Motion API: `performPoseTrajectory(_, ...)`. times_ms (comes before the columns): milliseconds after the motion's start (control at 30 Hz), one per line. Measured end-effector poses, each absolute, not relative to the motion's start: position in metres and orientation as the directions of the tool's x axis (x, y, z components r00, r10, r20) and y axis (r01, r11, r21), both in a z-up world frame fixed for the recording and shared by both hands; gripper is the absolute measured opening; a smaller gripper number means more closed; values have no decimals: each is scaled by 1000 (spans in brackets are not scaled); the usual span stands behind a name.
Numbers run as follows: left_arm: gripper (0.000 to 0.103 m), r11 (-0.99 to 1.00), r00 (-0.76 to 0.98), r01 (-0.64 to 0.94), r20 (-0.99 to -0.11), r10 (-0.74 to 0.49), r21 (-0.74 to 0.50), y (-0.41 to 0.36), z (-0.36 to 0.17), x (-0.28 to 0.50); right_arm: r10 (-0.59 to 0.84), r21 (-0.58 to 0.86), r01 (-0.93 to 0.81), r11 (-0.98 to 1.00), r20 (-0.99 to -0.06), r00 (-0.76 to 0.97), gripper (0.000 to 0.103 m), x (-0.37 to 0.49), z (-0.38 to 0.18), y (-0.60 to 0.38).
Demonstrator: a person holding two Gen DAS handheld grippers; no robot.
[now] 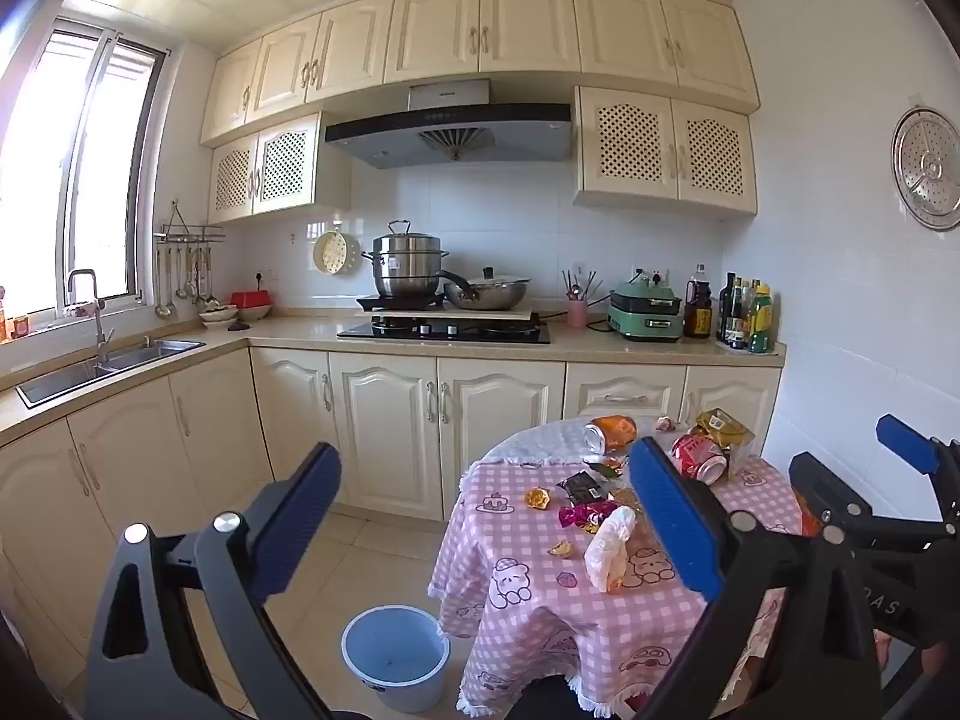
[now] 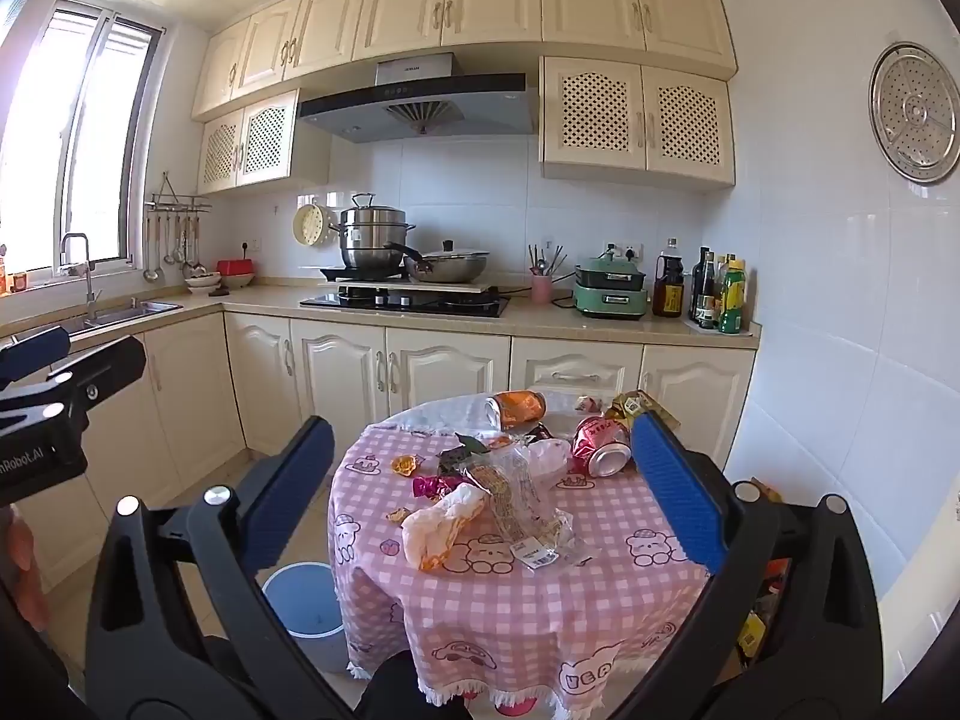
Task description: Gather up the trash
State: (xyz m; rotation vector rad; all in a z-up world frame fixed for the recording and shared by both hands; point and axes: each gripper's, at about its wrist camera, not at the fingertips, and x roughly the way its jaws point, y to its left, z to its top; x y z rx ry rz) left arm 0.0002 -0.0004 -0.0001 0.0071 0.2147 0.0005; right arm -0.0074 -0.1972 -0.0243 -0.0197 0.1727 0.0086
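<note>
A round table with a pink checked cloth (image 1: 528,618) (image 2: 480,606) carries the trash. On it lie an orange can (image 1: 612,432) (image 2: 517,409) on its side, a crushed red can (image 1: 699,456) (image 2: 602,444), a gold packet (image 1: 723,426), a white-and-orange bag (image 1: 609,546) (image 2: 441,525), a clear wrapper (image 2: 522,504) and small sweet wrappers (image 1: 579,517). My left gripper (image 1: 485,462) is open and empty, short of the table's left side. My right gripper (image 2: 482,429) is open and empty, facing the table's middle. A blue bucket (image 1: 402,690) (image 2: 306,600) stands on the floor left of the table.
Cream cabinets (image 1: 384,420) and a counter with a sink (image 1: 102,366), a stove with pots (image 1: 444,330) and bottles (image 1: 744,318) run behind the table. A white tiled wall (image 2: 840,360) closes the right side. Tiled floor (image 1: 360,558) lies between bucket and cabinets.
</note>
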Motion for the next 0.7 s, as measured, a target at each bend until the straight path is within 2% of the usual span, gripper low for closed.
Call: performPoseTrajectory(700, 95, 1000, 975, 0, -224, 0, 2, 2, -8, 3, 8, -24, -13, 1000, -185, 983, 97, -5, -28, -199)
